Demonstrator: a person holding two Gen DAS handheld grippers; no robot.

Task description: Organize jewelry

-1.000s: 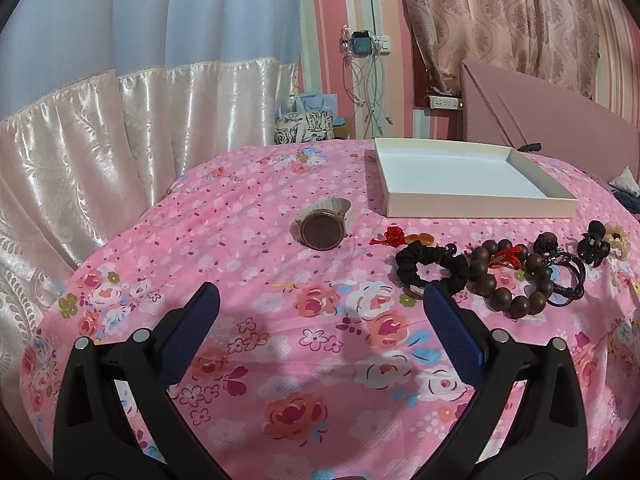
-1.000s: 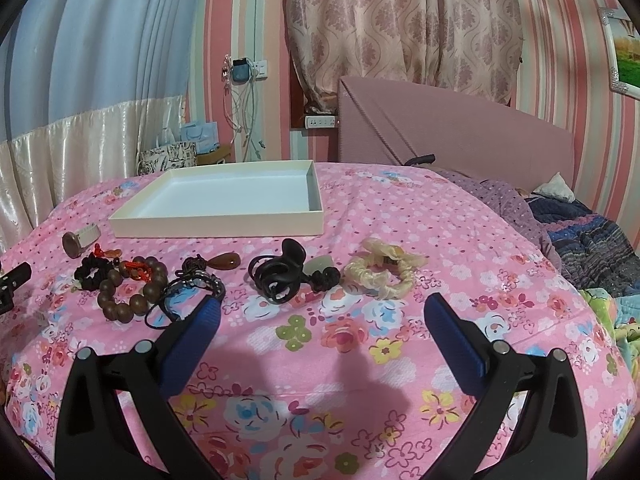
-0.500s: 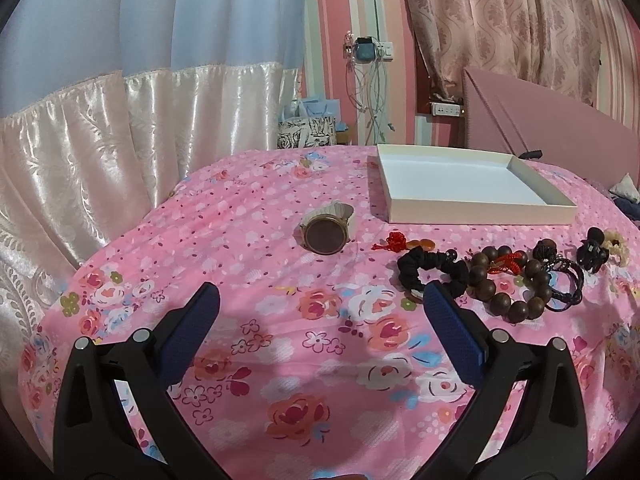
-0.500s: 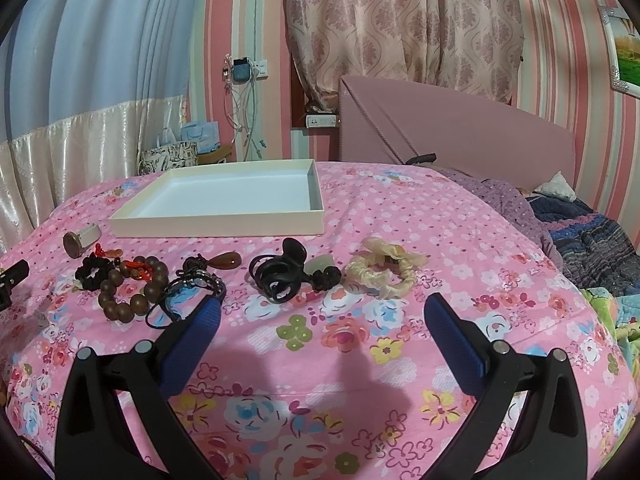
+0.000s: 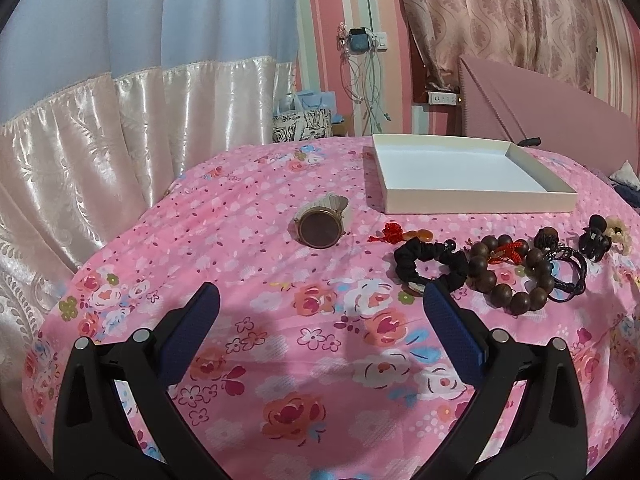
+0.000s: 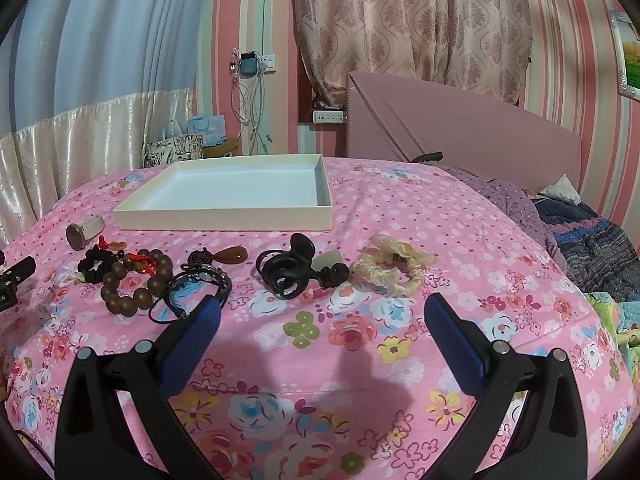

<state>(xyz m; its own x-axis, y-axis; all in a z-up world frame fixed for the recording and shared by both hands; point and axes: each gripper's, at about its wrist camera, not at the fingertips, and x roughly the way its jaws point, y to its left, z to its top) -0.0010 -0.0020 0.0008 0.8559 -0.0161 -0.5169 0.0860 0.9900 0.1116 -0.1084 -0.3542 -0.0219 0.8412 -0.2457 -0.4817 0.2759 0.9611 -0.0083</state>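
Both of my grippers hang above the bed with their blue-padded fingers spread wide and nothing between them: my left gripper (image 5: 320, 310) over bare cloth near the bed's left side, my right gripper (image 6: 322, 316) nearer the row of jewelry. Under them spreads the pink floral bedspread (image 6: 400, 216), and on its far part lies the white tray (image 6: 224, 222), shallow, with nothing in it. Nearer to me than the tray, the pieces lie in a loose row across the cloth. From my right view, the cream scrunchie (image 6: 394, 270) sits furthest right, well apart from the tray's corner; beside it on the left is the black hair clip (image 6: 286, 274), with a pale green piece and a dark knot just at its right. Left of that are the dark cord bracelets (image 6: 196, 288), touching the tip of my right gripper's left finger in the picture, with an amber drop pendant (image 6: 234, 255) behind them. Then come the wooden bead bracelet (image 5: 510, 276), the black scrunchie (image 5: 430, 266) and, apart at the left, the watch (image 5: 320, 228) standing on its edge.
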